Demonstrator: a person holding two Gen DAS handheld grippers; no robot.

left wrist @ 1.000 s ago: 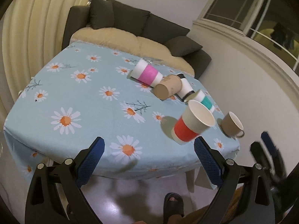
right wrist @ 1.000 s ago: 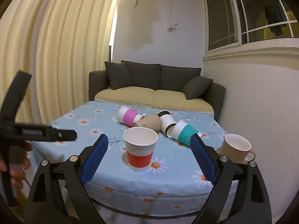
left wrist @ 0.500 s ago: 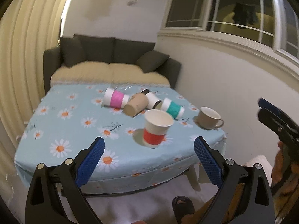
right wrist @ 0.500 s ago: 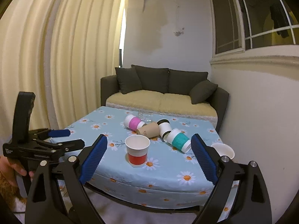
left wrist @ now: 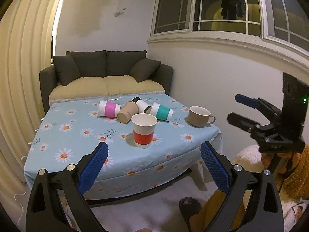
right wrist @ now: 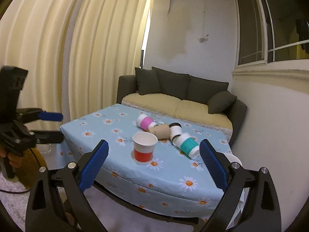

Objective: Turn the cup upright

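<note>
Four cups are still lying on their sides in a bunch behind the red cup (left wrist: pixel 143 130): a pink one (left wrist: pixel 109 108), a brown one (left wrist: pixel 127 114), a black-and-white one (left wrist: pixel 142 104) and a teal one (left wrist: pixel 162 111). The red cup itself stands upright, mouth up, on the daisy-cloth table (left wrist: pixel 63 135) near the front edge, nothing touching it. What changed over the last second: both grippers have backed well off the table, so the view went from looming over the cup to seeing the whole room with the sofa (left wrist: pixel 105 77) behind the pile. Left gripper (left wrist: pixel 153 162) has its jaws wide apart and empty, right gripper (right wrist: pixel 153 161) same deal, apart and holding nothing. A beige mug (left wrist: pixel 199 116) sits upright off to the right of the red cup. To me that reads like the red one is done and released. If more cups count, the teal one looks easiest to get at next, since it's at the outer end of the bunch.
</note>
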